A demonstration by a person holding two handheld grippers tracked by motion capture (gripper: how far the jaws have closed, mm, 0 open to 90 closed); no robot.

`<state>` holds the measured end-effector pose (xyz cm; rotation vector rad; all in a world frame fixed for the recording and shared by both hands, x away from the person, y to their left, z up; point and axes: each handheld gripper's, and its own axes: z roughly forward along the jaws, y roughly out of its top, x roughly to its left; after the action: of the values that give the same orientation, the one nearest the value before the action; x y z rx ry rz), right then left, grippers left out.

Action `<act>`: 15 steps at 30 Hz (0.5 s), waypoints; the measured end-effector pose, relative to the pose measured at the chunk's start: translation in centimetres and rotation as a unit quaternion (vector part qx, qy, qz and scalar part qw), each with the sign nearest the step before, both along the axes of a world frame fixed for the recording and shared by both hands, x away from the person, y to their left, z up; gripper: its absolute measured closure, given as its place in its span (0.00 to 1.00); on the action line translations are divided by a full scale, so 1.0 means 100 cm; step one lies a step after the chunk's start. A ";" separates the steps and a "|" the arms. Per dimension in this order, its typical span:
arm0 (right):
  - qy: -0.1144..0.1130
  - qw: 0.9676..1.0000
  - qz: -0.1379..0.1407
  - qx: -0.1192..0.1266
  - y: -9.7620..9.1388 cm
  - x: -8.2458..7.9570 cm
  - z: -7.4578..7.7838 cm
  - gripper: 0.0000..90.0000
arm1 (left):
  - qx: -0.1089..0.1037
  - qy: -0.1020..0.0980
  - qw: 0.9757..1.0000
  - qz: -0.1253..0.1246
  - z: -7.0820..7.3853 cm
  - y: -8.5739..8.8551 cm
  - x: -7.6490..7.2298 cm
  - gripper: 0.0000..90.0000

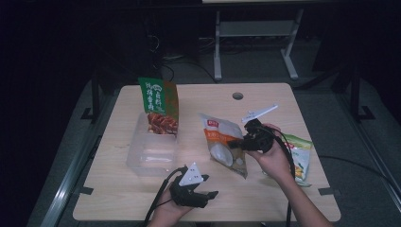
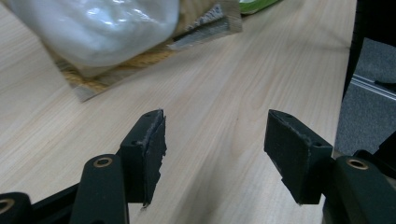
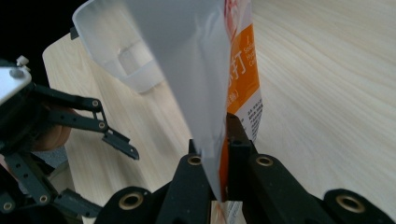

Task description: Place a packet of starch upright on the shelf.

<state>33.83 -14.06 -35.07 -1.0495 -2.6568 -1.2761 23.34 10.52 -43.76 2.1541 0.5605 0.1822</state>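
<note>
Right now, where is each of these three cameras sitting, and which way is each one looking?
High view: above the person's side, looking forward and down at the table; both forearms, left gripper, right gripper show.
Left gripper view: rides the left gripper, looking along its open jaws across the tabletop.
Right gripper view: rides the right gripper, looking along jaws shut on the orange-and-white bag.
Shared: all three show that bag; the high and right gripper views share the clear box.
</note>
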 end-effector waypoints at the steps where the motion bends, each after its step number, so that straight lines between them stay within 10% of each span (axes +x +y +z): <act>1: 0.000 1.000 0.001 0.000 0.001 0.001 0.002 1.00 | -0.001 -0.001 1.000 -0.002 0.000 0.000 0.000 0.42; 15: -0.017 0.999 0.030 -0.001 0.033 0.008 0.025 1.00 | -0.003 -0.010 1.000 0.000 0.004 0.005 -0.001 0.40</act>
<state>34.63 -10.75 -32.58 -0.9489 -2.6932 -1.2929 23.21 10.98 -43.35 2.1444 0.5491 0.2009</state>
